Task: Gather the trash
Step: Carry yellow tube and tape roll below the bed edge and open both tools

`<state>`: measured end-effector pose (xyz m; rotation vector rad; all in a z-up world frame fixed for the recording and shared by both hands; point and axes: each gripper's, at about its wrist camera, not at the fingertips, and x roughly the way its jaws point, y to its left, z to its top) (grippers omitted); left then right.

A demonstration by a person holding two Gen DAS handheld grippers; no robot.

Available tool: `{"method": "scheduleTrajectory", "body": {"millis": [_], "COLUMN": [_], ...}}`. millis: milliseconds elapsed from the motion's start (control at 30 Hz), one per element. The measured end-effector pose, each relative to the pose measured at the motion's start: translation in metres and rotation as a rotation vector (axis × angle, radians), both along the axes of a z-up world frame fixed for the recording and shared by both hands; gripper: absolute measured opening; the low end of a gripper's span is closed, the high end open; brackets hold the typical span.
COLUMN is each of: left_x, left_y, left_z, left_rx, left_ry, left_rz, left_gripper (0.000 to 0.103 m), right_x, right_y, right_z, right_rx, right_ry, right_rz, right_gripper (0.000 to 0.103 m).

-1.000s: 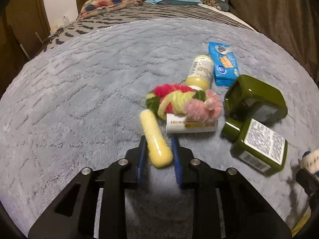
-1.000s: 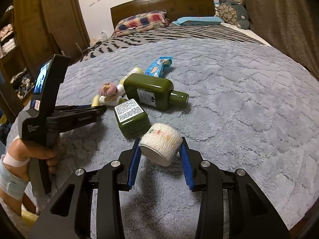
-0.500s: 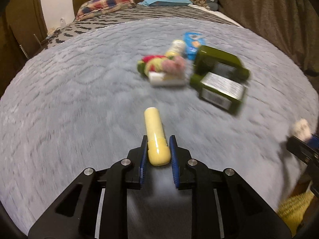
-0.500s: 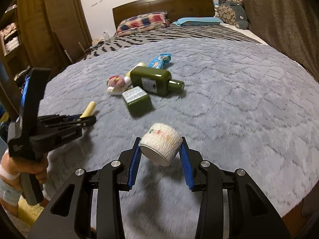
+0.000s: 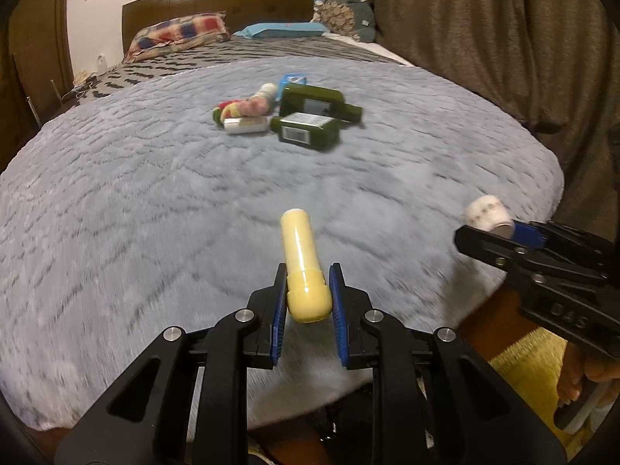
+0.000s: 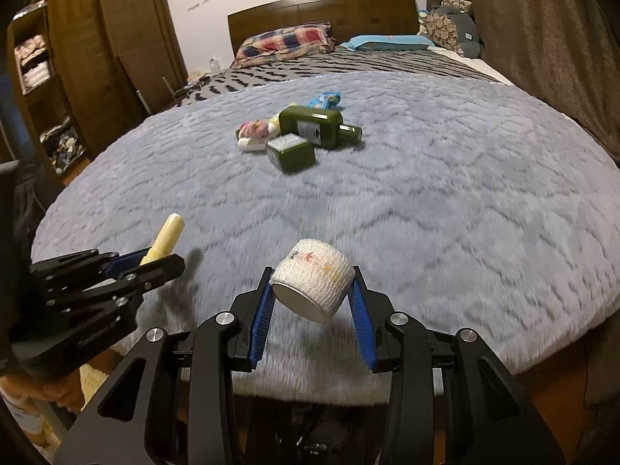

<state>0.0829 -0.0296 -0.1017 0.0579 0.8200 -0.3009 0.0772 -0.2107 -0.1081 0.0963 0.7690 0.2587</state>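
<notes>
My left gripper (image 5: 308,290) is shut on a pale yellow tube (image 5: 300,255), held above the near edge of the grey fleece blanket (image 5: 155,193). That tube (image 6: 164,238) also shows at the left of the right wrist view. A white bandage roll (image 6: 312,283) sits clamped in my right gripper (image 6: 312,294), which is shut on it over the blanket's front edge; this roll (image 5: 486,213) appears at the right of the left wrist view. Far back on the blanket lie two dark green bottles (image 5: 314,110), a white tube (image 5: 246,126), a fluffy coloured bundle (image 5: 242,108) and a blue packet (image 5: 294,77).
The bed runs back to a wooden headboard (image 6: 321,11) with pillows (image 6: 286,40). Brown curtains (image 5: 484,31) hang along the right side. A wooden wardrobe with shelves (image 6: 58,77) stands at the left. Something yellow (image 5: 523,360) lies on the floor below the bed's near edge.
Both grippers have pulled back from the pile toward the near edge of the bed, each carrying its item. The left gripper lifted the yellow tube off the blanket.
</notes>
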Motion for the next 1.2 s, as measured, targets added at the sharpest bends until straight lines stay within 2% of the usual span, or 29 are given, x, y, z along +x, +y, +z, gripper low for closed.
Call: {"method": "scheduleTrajectory", "body": {"millis": [267,533,833,1200], "left_x": [-0.051,-0.072,-0.072,-0.061], "left_y": [-0.012,-0.017,-0.03,-0.032], "left_z": [-0.018,-0.065,-0.125,-0.169], "left_rx": [-0.019,-0.042,-0.034,-0.028], "left_ry": [0.022,0.11,0.219,0.335], "left_rz": [-0.054,-0.068,-0.093,-0.101], "left_gripper": [0.019,0.019,0.019,0.019], "right_x": [-0.035,-0.053,-0.052,-0.045], "right_y": [-0.006,-0.009,-0.007,0.001], "right_z": [-0.022,-0.069,-0.115,-0.164], "right_rx": [-0.002,-0.015,-0.036,-0.049], "right_ry": [0.044,0.149,0.255,0.38], "right_rz": [-0.006,-0.016,-0.017,-0.001], "right_gripper": [0.039,0.039,0.039,0.039]}}
